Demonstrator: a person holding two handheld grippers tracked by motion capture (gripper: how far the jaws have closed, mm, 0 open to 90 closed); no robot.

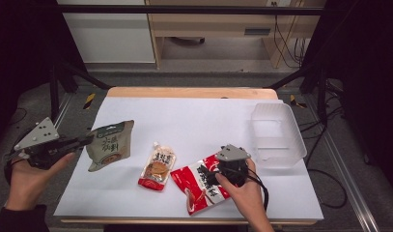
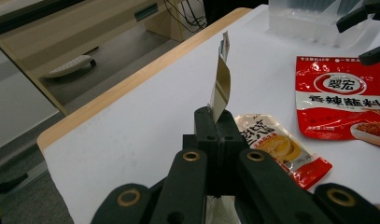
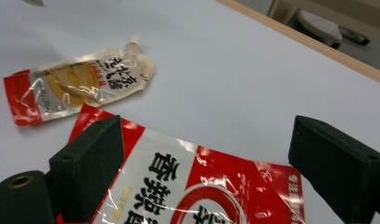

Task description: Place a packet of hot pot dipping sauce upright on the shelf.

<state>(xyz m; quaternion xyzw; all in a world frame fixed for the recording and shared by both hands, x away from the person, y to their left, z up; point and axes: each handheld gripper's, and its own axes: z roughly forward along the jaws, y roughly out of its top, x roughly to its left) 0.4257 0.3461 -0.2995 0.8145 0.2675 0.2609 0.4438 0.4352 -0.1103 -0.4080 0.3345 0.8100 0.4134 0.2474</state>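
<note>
Three packets, one clear tub (image 1: 278, 135) on the bench (image 1: 199, 116). Left claw (image 1: 88, 140) pinches the green packet (image 1: 109, 144) by its edge, lifted. Right claw (image 3: 201, 163) spread over the red packet (image 3: 187, 191); spouted packet (image 1: 158, 167) between claws.

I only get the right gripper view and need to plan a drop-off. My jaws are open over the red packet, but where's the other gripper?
Observer: The left gripper is at the table's left edge, shut on the green pouch and holding it up off the table.
Operator: Any container nearby?
Observer: Yes, a clear plastic bin stands on the table just beyond the right gripper, toward the right edge.
Operator: Anything in it?
Observer: It looks empty in the high view.
Operator: What lies between the two grippers?
Observer: The spouted sauce pouch, flat on the table beside the red packet.
</note>
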